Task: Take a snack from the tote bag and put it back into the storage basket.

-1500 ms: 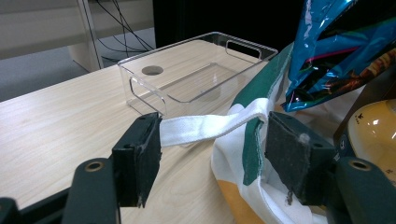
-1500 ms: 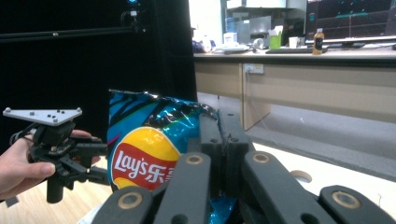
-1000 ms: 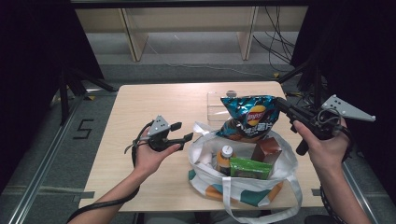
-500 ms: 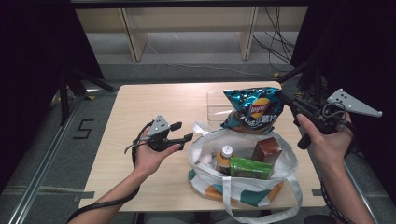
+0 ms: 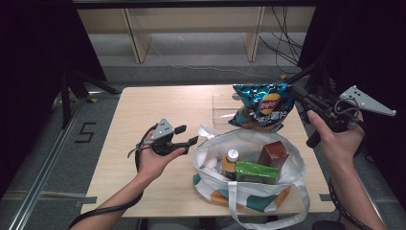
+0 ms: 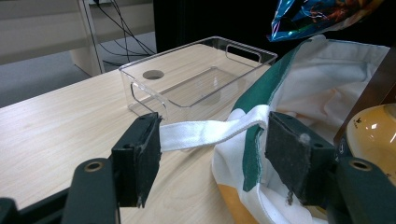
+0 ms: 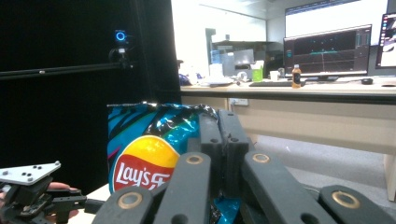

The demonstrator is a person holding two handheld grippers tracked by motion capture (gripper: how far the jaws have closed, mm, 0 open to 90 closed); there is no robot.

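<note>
A blue Lay's chip bag [image 5: 262, 104] hangs in the air above the far right of the table, and my right gripper [image 5: 293, 92] is shut on its top right edge. The right gripper view has the two jaws [image 7: 223, 128] pressed together on the bag's [image 7: 140, 158] crimped top. A white tote bag [image 5: 210, 155] with green and orange patches stands open at the table's front. My left gripper [image 5: 188, 134] sits level at the tote's left rim with its jaws open. In the left gripper view a white strap [image 6: 205, 133] of the tote runs across the gap between the pads, unpinched.
Inside the tote are a bottle [image 5: 231, 162], a brown box [image 5: 273, 154] and a green packet [image 5: 254, 172]. A clear plastic tray [image 5: 221, 109] lies on the wooden table [image 5: 143, 110] behind the tote, under the hanging chip bag. Dark stands and cables flank the table.
My right gripper has carried the chip bag up and a little to the right, away from the tote's mouth. The left hand and gripper have stayed put.
</note>
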